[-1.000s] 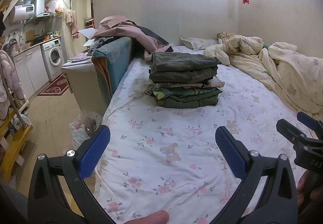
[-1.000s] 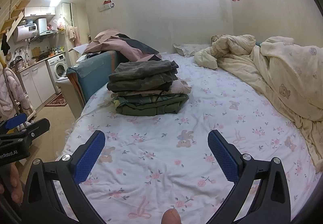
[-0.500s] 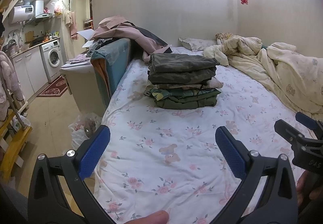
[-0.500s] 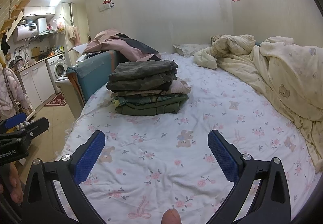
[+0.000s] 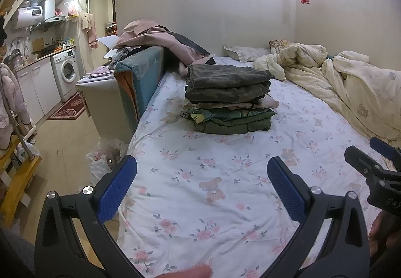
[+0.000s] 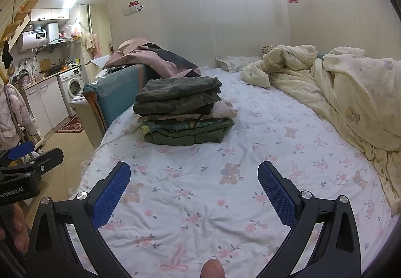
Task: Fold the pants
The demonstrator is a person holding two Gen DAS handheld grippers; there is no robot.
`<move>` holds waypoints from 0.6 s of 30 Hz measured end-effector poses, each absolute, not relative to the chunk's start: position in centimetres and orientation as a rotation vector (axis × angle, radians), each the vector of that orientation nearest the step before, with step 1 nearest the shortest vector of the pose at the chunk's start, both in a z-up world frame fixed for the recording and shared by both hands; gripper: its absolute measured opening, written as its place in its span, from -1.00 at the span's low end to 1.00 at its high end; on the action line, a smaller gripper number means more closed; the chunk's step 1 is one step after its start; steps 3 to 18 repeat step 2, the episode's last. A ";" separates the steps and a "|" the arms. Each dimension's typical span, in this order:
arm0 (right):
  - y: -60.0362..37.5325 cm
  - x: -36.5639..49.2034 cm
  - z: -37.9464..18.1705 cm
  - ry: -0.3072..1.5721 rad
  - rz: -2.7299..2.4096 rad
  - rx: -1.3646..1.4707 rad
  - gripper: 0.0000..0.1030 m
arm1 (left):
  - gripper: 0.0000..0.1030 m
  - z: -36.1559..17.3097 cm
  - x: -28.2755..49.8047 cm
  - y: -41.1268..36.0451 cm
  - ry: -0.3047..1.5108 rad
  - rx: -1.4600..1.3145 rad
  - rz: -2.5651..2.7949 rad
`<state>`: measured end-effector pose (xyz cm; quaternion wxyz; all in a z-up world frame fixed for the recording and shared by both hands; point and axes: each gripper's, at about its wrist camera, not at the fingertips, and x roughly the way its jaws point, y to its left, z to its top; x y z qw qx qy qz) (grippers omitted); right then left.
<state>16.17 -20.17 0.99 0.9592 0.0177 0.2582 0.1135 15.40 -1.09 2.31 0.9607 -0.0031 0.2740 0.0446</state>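
A stack of folded pants (image 5: 229,98), grey-green on top and darker green below, sits on the floral bed sheet (image 5: 205,177); it also shows in the right wrist view (image 6: 183,110). My left gripper (image 5: 200,177) is open and empty above the near part of the bed, well short of the stack. My right gripper (image 6: 194,177) is open and empty, also short of the stack. Each gripper shows at the edge of the other's view: the right one (image 5: 373,167) and the left one (image 6: 27,160).
A cream duvet (image 6: 351,92) is bunched along the bed's right side. A pile of pink and dark clothes (image 5: 160,38) lies on a teal sofa back (image 5: 140,77) left of the bed. A plastic bag (image 5: 107,155) sits on the floor.
Both views have shifted only slightly; the stack sits marginally lower and left in the left wrist view. Both grippers stay open and empty.
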 end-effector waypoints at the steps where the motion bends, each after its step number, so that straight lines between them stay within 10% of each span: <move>1: -20.2 16.2 0.9 0.525 0.230 0.036 1.00 | 0.99 2.3 15.4 -1.1 0.553 -0.006 0.091; 18: -20.1 16.2 0.9 0.526 0.230 0.035 1.00 | 0.99 2.3 15.3 -1.1 0.551 -0.004 0.092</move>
